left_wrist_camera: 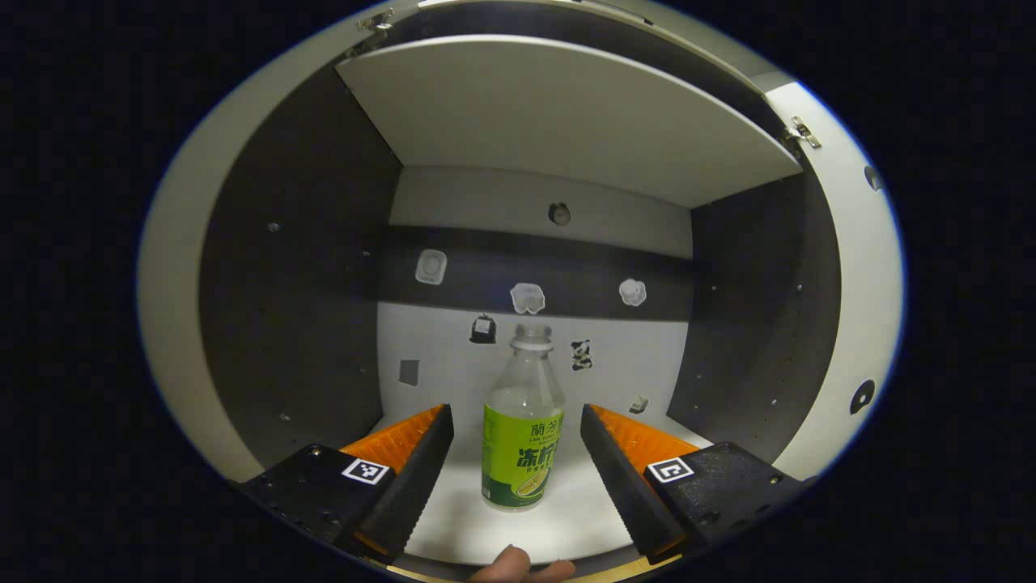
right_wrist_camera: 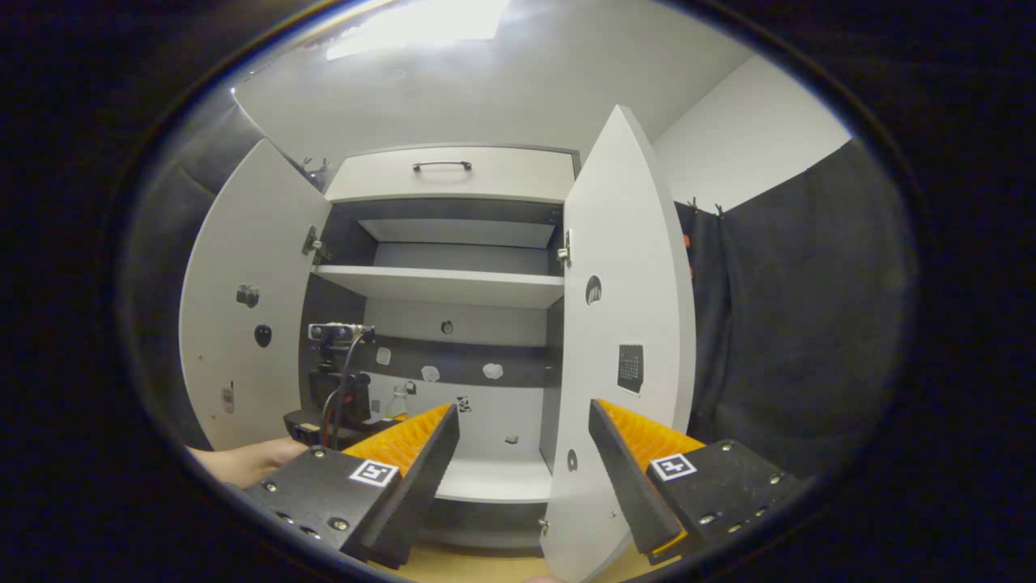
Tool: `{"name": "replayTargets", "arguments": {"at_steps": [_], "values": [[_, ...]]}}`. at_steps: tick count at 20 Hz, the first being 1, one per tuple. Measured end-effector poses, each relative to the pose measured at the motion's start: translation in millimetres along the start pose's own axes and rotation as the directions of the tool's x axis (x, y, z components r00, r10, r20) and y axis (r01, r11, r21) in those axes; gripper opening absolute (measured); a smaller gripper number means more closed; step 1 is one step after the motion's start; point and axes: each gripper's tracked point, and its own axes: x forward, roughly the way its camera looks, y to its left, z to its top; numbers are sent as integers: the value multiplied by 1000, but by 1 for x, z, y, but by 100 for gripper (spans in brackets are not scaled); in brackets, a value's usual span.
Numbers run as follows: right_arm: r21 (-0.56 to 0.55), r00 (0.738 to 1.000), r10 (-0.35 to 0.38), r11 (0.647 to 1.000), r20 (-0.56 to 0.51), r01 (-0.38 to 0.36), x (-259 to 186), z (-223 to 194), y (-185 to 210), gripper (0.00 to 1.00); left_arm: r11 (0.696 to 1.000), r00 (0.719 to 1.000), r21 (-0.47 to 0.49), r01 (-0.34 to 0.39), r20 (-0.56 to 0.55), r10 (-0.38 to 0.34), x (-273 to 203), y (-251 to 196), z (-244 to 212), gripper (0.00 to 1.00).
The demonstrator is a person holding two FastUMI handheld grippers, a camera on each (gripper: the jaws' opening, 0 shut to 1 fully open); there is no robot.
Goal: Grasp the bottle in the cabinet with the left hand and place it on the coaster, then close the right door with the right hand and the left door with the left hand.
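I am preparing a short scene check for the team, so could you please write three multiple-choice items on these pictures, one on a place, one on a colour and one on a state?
1. Where does the bottle stand?
A. On the cabinet's bottom shelf, between the left gripper's fingers
B. On the upper shelf
C. On top of the drawer

2. What colour is the bottle's label?
A. Red
B. Green
C. Blue

3. How are the cabinet's doors?
A. Both closed
B. One closed, one open
C. Both open

Key:
1 A: in the left gripper view it stands upright on the white bottom shelf, with a gap to each finger.
2 B: the label around its lower half is green.
3 C: in the right gripper view the left door and the right door both swing outward.
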Motion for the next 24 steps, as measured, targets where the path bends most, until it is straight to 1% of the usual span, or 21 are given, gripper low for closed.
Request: {"name": "replayTargets", "arguments": {"at_steps": [5, 6, 7, 8, 9, 10, 12, 14, 15, 16, 19, 21, 22, 24], "values": [[-7, 1000, 18, 1000, -9, -18, 0, -6, 3, 98, 999, 998, 26, -27, -54, 28, 35, 5, -29, 100], [-13, 1000, 20, 1000, -13, -20, -1, -8, 1, 98, 1000, 999, 23, -15, -43, 16, 42, 4, -30, 99], [-20, 1000, 18, 1000, -17, -18, -3, -9, 0, 98, 1000, 999, 13, 5, -42, -5, 48, 1, -31, 94], [-24, 1000, 15, 1000, -20, -16, -6, -9, -3, 98, 1000, 999, 2, -4, -42, 4, 47, 4, -30, 91], [-18, 1000, 16, 1000, -24, -17, -9, -9, -4, 98, 1000, 999, -22, -9, -44, 8, 47, 6, -30, 81], [-6, 999, 22, 1000, -27, -22, -14, -9, -5, 98, 999, 998, -45, -5, -59, 2, 41, 7, -29, 80], [13, 999, 26, 1000, -30, -25, -24, -8, -8, 98, 997, 998, -78, -6, -69, 0, 23, 8, -22, 79], [17, 999, 26, 1000, -26, -26, -34, -4, -12, 98, 996, 998, -88, -4, -57, -1, 1, 9, -8, 79], [19, 999, 27, 999, -24, -26, -41, -2, -15, 93, 996, 999, -87, 10, -43, -14, -11, 6, 1, 79], [23, 999, 31, 999, -21, -30, -47, 0, -17, 98, 996, 1000, -85, 13, -22, -15, -23, 6, 12, 79], [37, 999, 43, 998, -21, -42, -69, 3, -22, 98, 998, 1000, -64, -9, 6, 9, -65, 13, 35, 78], [42, 999, 51, 998, -14, -50, -85, 8, -27, 97, 999, 1000, -46, -3, 17, 3, -99, 11, 50, 78], [45, 998, 58, 997, -8, -58, -94, 10, -29, 98, 1000, 1000, -20, -4, 21, 4, -116, 10, 55, 79], [53, 998, 60, 997, 12, -60, -110, 16, -36, 98, 999, 999, 38, -37, 29, 36, -151, 21, 65, 78]]}}
